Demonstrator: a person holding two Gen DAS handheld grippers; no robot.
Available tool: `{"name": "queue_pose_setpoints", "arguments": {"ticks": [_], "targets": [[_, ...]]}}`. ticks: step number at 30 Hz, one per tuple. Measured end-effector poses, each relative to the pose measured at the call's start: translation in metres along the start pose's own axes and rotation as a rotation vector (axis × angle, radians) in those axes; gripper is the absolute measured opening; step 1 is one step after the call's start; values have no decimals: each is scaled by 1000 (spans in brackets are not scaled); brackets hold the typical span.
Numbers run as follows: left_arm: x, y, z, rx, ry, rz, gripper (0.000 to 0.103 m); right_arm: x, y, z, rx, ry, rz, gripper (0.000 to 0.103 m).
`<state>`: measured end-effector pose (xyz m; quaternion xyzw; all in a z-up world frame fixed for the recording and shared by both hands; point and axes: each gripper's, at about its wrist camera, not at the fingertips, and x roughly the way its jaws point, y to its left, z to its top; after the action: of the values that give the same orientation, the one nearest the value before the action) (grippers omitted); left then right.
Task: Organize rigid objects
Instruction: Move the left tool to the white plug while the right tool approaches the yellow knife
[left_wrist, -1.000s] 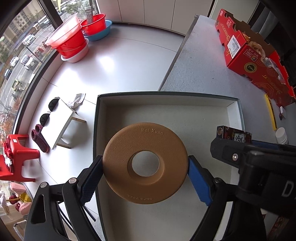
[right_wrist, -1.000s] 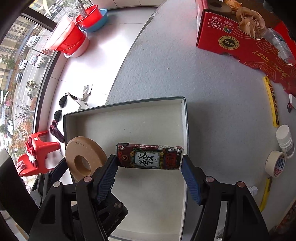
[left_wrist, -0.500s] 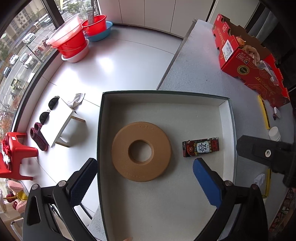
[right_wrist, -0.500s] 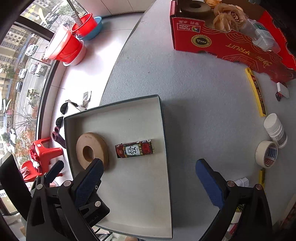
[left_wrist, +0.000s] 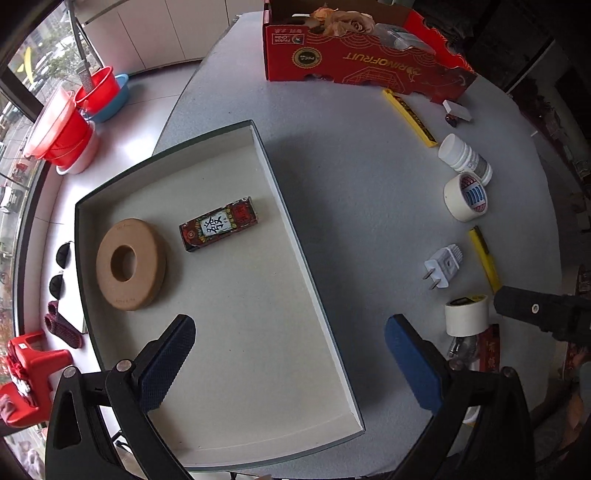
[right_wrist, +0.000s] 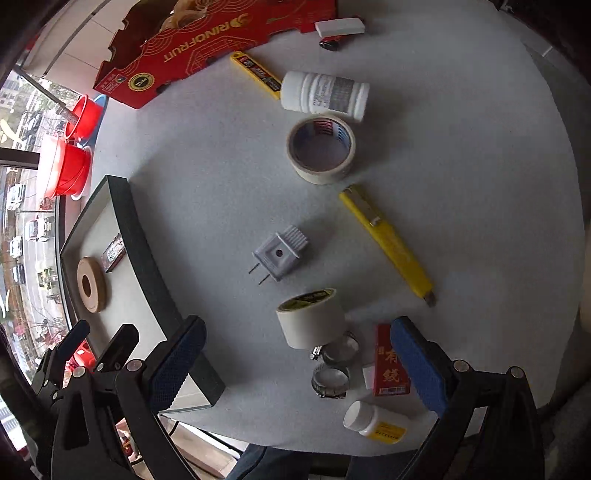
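Two grippers hang spread wide and empty, and the right gripper (right_wrist: 295, 365) is the nearer one, hovering right over the upright tape roll (right_wrist: 310, 319) just ahead of its fingertips, while the left gripper (left_wrist: 291, 363) straddles the tray wall (left_wrist: 295, 236) well apart.

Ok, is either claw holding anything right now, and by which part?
Nothing is held. The left claw and right claw are both open and empty; the tan ring and patterned box lie loose in the tray.
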<state>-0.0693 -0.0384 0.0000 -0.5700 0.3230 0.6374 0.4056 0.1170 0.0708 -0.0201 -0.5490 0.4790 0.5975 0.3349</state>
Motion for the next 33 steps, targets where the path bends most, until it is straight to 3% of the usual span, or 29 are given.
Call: {"name": "queue_pose_setpoints", "arguments": {"ticks": [6, 14, 18, 20, 25, 30, 33], "targets": [[19, -75, 13, 149, 27, 1, 103, -1, -79, -23, 170, 22, 0, 101], [63, -136, 39, 321, 41, 70, 103, -7, -122, -35, 198, 4, 3, 101], [81, -129, 44, 312, 64, 108, 103, -3, -124, -29, 162, -5, -8, 101], [87, -120, 46, 314, 55, 162, 103, -1, -124, -23, 125, -5, -23, 101], [90, -89, 55, 208, 62, 137, 103, 11, -101, 2, -13, -20, -95, 101], [90, -93, 45, 187, 75, 115, 103, 35, -65, 32, -176, -19, -174, 101], [92, -84, 44, 93, 80, 104, 103, 47, -54, 42, -248, -21, -221, 100]]}}
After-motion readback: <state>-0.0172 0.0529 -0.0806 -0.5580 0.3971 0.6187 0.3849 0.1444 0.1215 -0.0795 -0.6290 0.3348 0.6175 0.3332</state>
